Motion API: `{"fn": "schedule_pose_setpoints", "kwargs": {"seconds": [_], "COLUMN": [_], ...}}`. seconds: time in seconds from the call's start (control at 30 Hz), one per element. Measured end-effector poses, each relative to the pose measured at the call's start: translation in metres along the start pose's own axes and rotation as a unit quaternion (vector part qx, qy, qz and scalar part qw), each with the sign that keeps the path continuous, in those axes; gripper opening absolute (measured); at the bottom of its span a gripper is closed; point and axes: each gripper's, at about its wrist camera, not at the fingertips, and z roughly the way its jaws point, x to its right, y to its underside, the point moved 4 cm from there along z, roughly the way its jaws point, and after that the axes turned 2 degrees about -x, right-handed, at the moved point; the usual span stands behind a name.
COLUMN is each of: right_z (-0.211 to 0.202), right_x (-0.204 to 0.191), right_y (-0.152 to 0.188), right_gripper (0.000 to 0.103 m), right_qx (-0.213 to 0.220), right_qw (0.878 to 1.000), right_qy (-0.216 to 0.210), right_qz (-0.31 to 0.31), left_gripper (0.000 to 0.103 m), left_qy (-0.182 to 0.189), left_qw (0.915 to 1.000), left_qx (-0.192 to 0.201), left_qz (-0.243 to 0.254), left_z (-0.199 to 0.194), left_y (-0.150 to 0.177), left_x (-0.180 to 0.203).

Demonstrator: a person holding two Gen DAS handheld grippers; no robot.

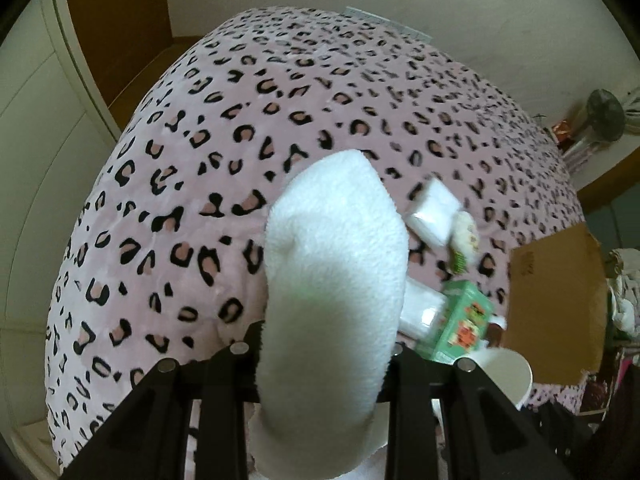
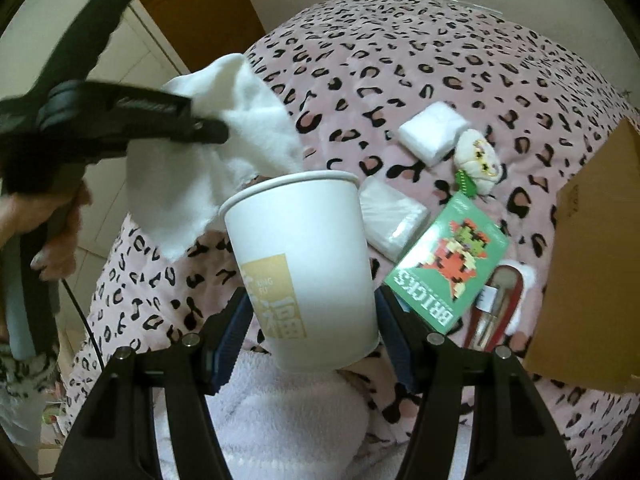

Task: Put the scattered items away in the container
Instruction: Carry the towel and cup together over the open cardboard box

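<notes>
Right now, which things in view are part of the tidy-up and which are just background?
Job:
white fluffy cloth, held by left gripper
paper cup, held by right gripper
two tissue packs
plush keychain
green BRICKS box
cardboard box

Background:
leopard blanket
wardrobe door
fan

we see soft, even indoor light with no hard shadows or glare. both fisheye views bend the bedspread (image 1: 280, 120) into a dome and go black at the corners. motion blur smears the left gripper (image 2: 208, 130) and the bed's right edge.
</notes>
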Motion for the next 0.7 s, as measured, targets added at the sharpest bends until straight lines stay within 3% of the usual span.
{"fn": "schedule_pose_setpoints", "kwargs": {"seconds": [0.37, 0.7], "right_z": [-0.054, -0.086], "right_x": [0.028, 0.065], "right_y": [-0.009, -0.008], "right_gripper": [0.063, 0.063], "right_qx": [0.018, 0.022], "right_qw": [1.000, 0.999], "right_qy": [0.008, 0.006], "right_qz": [0.011, 0.036], "left_gripper": [0.029, 0.029], "left_qy": [0.020, 0.013], "left_qw": [0.9994, 0.9965], "left_qx": [-0.012, -0.028], "left_qz": [0.025, 0.077], "left_z": [-0.032, -0.041], "left_y": [0.021, 0.034], "left_x": [0.059, 0.117]}}
